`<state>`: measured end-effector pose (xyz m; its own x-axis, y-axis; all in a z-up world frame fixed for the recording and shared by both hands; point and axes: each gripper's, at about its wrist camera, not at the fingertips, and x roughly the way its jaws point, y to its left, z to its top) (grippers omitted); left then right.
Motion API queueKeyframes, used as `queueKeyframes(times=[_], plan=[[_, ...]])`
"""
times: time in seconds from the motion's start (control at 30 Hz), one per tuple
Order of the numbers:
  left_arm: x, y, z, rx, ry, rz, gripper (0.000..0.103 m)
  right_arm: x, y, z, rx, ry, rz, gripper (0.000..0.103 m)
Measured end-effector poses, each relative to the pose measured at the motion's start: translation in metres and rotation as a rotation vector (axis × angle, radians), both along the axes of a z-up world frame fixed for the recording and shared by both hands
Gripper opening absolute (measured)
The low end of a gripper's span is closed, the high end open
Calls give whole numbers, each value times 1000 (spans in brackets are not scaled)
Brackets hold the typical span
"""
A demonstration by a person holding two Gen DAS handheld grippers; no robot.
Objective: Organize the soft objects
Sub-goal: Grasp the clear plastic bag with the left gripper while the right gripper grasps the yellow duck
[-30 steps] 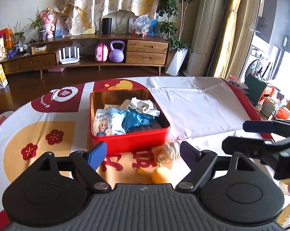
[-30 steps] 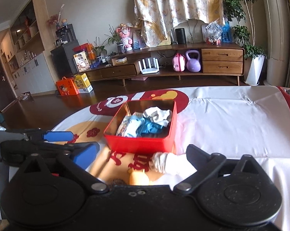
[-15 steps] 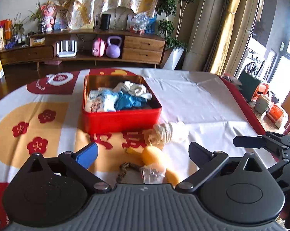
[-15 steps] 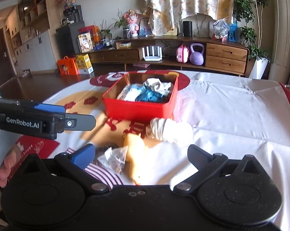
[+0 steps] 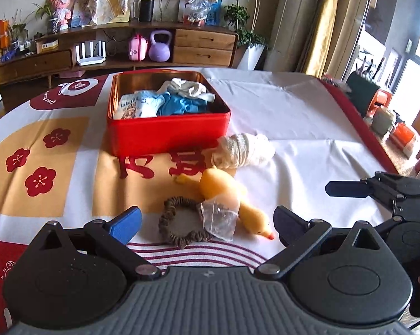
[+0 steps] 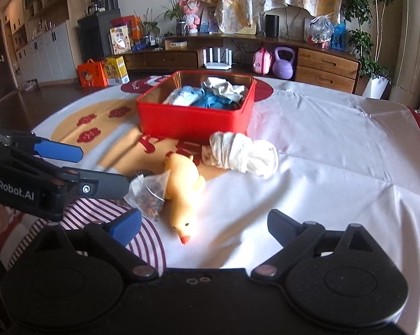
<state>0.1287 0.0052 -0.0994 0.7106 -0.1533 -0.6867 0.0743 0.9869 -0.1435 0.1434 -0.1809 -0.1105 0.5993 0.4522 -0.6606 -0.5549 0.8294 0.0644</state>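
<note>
Yellow duck, scrunchie and rolled cloth lie before red tin.

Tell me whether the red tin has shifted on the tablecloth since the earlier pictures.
No. The red tin sits at the same red characters printed on the tablecloth as before; only the cameras have come lower and nearer.

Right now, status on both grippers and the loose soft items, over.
Left gripper open, empty. Right gripper closing, nothing between. Rubber duck, scrunchie, clear pouch, rolled cloth outside red tin. Nothing blocking.
</note>
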Motion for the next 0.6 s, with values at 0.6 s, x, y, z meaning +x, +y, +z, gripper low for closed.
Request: queueKeyframes(times=[0.6], plan=[[29,-4,-36,47,70,16,100,26,13,-27,-32,56,59,63]])
